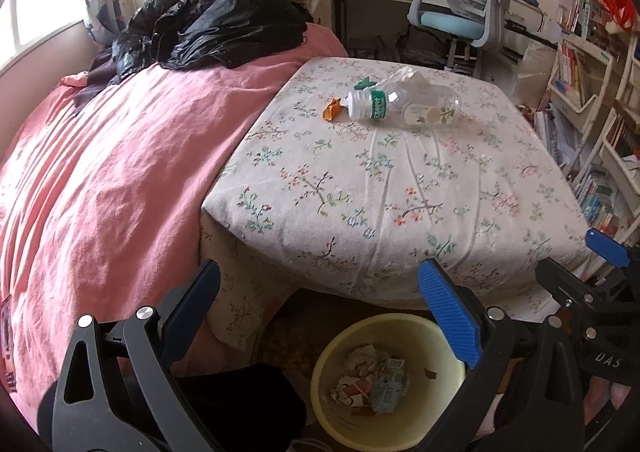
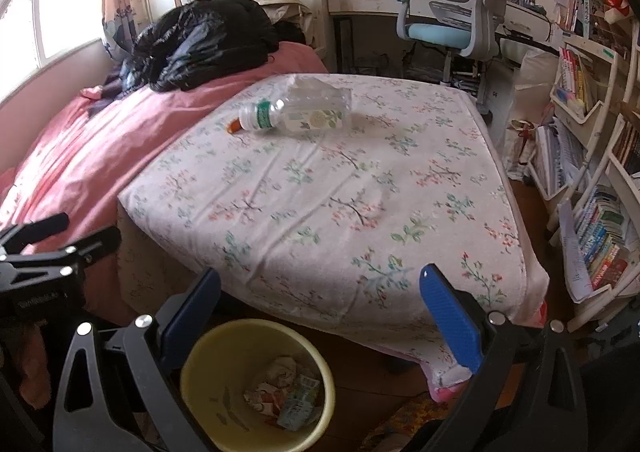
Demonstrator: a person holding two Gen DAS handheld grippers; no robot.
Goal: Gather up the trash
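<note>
Left claw (image 1: 320, 300) stood wide, holding nothing, low at the near edge of the bed (image 1: 360, 187), above the yellow bin (image 1: 344, 424). The bin, on the floor just below that edge, already held crumpled paper and wrappers.

On the floral sheet, toward the far edge and near where it met the pink blanket (image 1: 100, 171), lay the remaining trash. Leftmost, an orange scrap (image 1: 331, 109), touching or just beside the bottle's neck. Behind it, a small green scrap (image 1: 364, 83) and some crumpled clear film (image 1: 400, 75). Then a clear plastic bottle (image 1: 404, 105) on its side, neck pointing left, no cap visible, apparently empty.

Handling judgement: the bottle looked light and thin-walled, so it would dent under squeeze and could roll on the soft sheet. Best hold probably across the ribbed neck by the green band, the stiffest part. The scraps looked soft and very light; pinch from above, pressing slightly into the mattress.

Right claw (image 2: 320, 300) likewise stood wide and empty, at the near edge, well apart from the bottle.
</note>
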